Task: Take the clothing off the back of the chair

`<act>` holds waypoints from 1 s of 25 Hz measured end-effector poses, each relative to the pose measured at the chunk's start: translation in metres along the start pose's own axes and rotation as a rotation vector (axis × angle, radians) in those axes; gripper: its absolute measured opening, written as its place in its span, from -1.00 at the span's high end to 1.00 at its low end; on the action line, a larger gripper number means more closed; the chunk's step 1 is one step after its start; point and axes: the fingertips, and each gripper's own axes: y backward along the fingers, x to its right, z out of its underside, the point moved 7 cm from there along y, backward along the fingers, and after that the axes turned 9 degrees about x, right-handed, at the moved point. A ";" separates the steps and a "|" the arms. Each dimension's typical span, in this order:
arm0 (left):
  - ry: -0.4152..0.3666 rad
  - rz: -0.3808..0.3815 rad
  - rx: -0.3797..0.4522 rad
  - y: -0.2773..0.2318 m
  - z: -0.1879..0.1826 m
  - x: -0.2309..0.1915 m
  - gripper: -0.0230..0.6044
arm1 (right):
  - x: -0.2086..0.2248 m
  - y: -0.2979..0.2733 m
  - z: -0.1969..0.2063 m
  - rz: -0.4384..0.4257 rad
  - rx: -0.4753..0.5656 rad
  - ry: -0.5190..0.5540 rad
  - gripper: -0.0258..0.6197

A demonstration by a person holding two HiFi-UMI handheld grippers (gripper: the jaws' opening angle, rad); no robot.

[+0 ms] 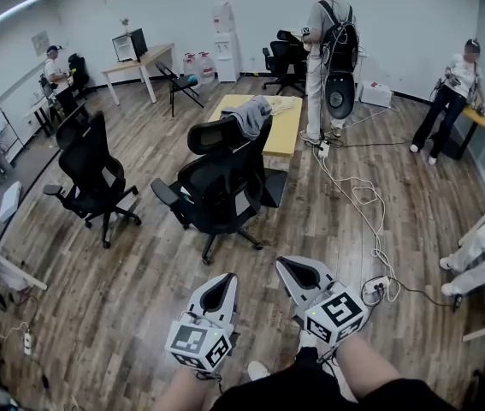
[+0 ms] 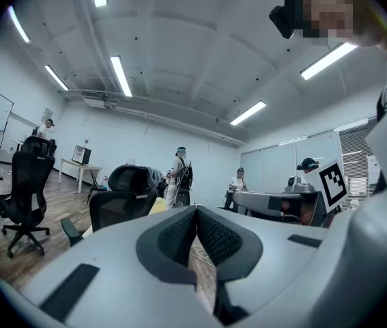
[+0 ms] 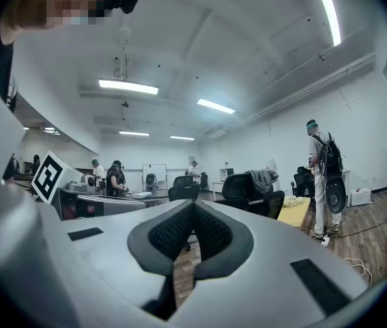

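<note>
A grey garment (image 1: 249, 114) hangs over the headrest and back of a black office chair (image 1: 221, 182) in the middle of the room. Both grippers are low in the head view, close to my body and well short of the chair. My left gripper (image 1: 221, 278) is shut with nothing in it. My right gripper (image 1: 289, 264) is shut and empty too. In the left gripper view the chair (image 2: 121, 200) and garment (image 2: 153, 178) stand far beyond the closed jaws (image 2: 196, 209). The right gripper view has the garment (image 3: 263, 178) up right of its closed jaws (image 3: 193, 203).
A second black chair (image 1: 92, 174) stands to the left. A low yellow table (image 1: 280, 127) sits just behind the chair. White cables (image 1: 366, 212) trail over the wood floor on the right. A person with a backpack (image 1: 328, 50) stands beyond; others are along the walls.
</note>
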 end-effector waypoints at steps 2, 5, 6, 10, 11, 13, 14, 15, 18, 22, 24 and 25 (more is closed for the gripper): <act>-0.001 -0.001 -0.010 -0.003 0.002 0.001 0.87 | 0.004 0.000 0.001 -0.002 -0.001 -0.007 0.88; -0.004 -0.004 -0.030 -0.011 0.006 0.003 0.87 | 0.015 0.000 0.002 -0.004 0.005 -0.025 0.88; -0.006 -0.004 -0.038 -0.015 0.006 0.004 0.87 | 0.020 -0.001 0.002 -0.003 0.009 -0.030 0.88; -0.023 -0.010 -0.053 -0.036 0.006 0.008 0.87 | 0.045 -0.005 0.000 -0.006 0.018 -0.041 0.88; -0.023 -0.014 -0.053 -0.041 0.006 0.008 0.87 | 0.051 -0.006 0.000 -0.008 0.019 -0.043 0.88; -0.025 -0.018 -0.051 -0.053 0.006 0.009 0.87 | 0.064 -0.008 -0.001 -0.012 0.020 -0.043 0.88; -0.027 -0.018 -0.052 -0.060 0.007 0.009 0.87 | 0.071 -0.009 -0.002 -0.013 0.018 -0.042 0.88; -0.029 -0.019 -0.053 -0.067 0.007 0.009 0.87 | 0.078 -0.010 -0.003 -0.013 0.017 -0.040 0.88; -0.026 -0.026 -0.051 -0.087 0.008 0.010 0.87 | 0.102 -0.015 -0.006 -0.017 0.012 -0.035 0.88; -0.016 -0.042 -0.048 -0.117 0.011 0.015 0.87 | 0.135 -0.021 -0.010 -0.028 0.009 -0.031 0.88; -0.015 -0.050 -0.048 -0.131 0.014 0.016 0.87 | 0.151 -0.025 -0.011 -0.036 0.006 -0.029 0.88; -0.015 -0.054 -0.047 -0.138 0.015 0.016 0.87 | 0.158 -0.027 -0.011 -0.040 0.005 -0.028 0.88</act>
